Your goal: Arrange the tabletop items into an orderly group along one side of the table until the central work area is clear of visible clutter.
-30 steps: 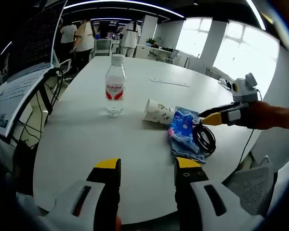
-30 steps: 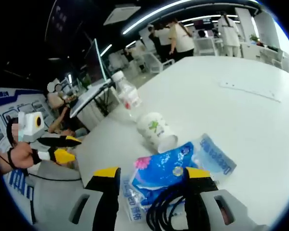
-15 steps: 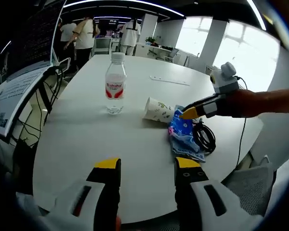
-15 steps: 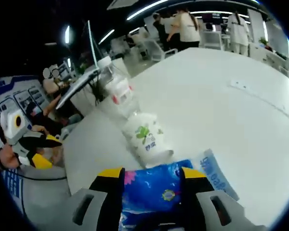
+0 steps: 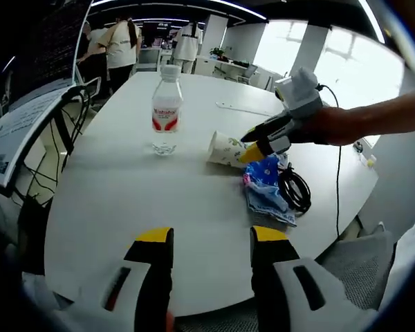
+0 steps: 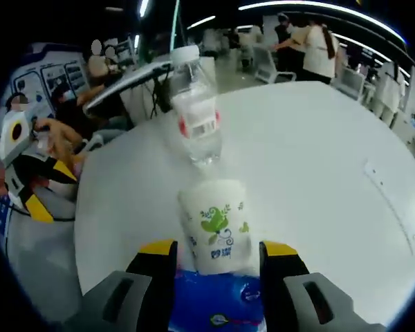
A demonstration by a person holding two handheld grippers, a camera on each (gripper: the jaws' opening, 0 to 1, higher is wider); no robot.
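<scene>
Clutter is all bunched toward the middle and right of the white table [image 5: 111,207] in the left gripper view. Going left to right: a clear water bottle [image 5: 166,109] with a red label stands upright at upper center-left, well apart from the rest. Next, just right of center, a paper cup [image 5: 225,149] with a green print lies on its side. Right after that comes a blue plastic packet [image 5: 263,181] lying flat, touching or nearly touching the cup, with a coiled black cable [image 5: 295,190] on its right edge. The right gripper [image 5: 252,151] reaches in from the right side of the frame, held by a person's hand [image 5: 332,126], its yellow tips down at the cup's open end. Can't really tell from here how far apart its jaws are.

The left gripper [image 5: 211,242] sits at the bottom center, jaws open with nothing between them, over bare table.

In the right gripper view, the left gripper [image 6: 38,190] shows at the far left edge. The bottle [image 6: 196,114] is at upper center, the cup [image 6: 216,225] directly below it, lying with its base toward the bottle. The right gripper [image 6: 218,250] has its jaws spread, one on each side of the cup's lower end, looks like not squeezing it yet. The blue packet [image 6: 218,308] lies at the bottom between the jaws.
</scene>
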